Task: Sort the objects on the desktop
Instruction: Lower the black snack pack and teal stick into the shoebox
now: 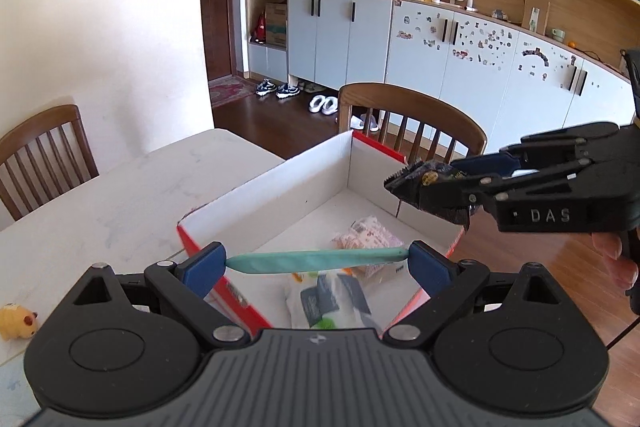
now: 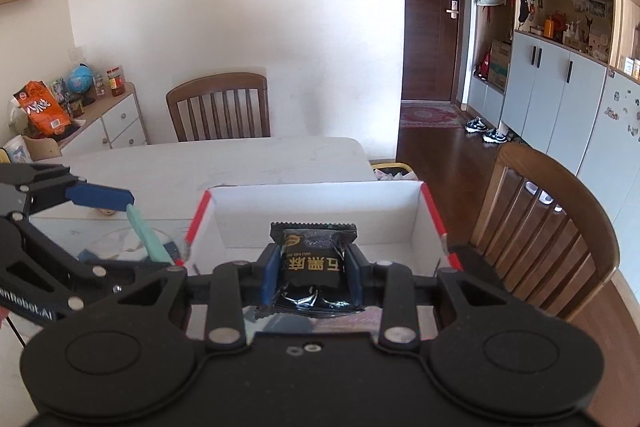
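Observation:
My left gripper (image 1: 318,261) is shut on a flat teal stick (image 1: 316,261), held crosswise between its blue pads above the near left corner of a white cardboard box with red outer sides (image 1: 280,183). The box holds several snack packets (image 1: 332,301). My right gripper (image 2: 313,277) is shut on a black snack packet (image 2: 314,259) above the box's near edge (image 2: 316,187). In the left wrist view the right gripper (image 1: 436,187) hangs over the box's right wall. In the right wrist view the left gripper (image 2: 136,227) and the teal stick (image 2: 148,237) show at the left.
The box stands at the edge of a white marble table (image 1: 100,195). A small yellow toy (image 1: 16,321) lies on the table at the left. Wooden chairs stand at the far side (image 2: 218,111) and the right (image 2: 548,227). Cabinets line the far wall (image 1: 460,63).

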Tool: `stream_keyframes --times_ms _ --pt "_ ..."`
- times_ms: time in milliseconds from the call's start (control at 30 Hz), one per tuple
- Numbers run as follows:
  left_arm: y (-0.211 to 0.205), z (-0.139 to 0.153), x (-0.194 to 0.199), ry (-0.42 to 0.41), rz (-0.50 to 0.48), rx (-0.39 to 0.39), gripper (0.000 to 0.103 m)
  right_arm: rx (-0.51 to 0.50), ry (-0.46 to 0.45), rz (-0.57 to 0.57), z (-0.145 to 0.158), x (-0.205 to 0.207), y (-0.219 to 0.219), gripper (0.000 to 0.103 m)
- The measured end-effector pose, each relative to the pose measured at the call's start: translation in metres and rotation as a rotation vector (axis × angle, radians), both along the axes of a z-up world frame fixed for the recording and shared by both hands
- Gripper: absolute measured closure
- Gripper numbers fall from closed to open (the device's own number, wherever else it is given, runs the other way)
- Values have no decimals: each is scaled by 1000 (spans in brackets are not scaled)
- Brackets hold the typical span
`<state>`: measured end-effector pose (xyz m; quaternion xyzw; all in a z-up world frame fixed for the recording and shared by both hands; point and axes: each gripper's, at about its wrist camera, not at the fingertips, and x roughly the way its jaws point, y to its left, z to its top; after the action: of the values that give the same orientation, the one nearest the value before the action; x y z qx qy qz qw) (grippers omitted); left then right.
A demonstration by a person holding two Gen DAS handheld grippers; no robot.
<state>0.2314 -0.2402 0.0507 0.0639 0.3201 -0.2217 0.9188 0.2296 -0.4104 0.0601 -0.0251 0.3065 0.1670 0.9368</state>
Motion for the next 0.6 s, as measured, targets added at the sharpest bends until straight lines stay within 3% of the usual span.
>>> stream_keyframes --times_ms 267,600 --pt "-7 -8 39 23 15 -1 5 -20 9 -9 -10 22 -12 69" --pt "-18 -27 93 131 24 6 5 -50 31 3 -26 43 -16 69"
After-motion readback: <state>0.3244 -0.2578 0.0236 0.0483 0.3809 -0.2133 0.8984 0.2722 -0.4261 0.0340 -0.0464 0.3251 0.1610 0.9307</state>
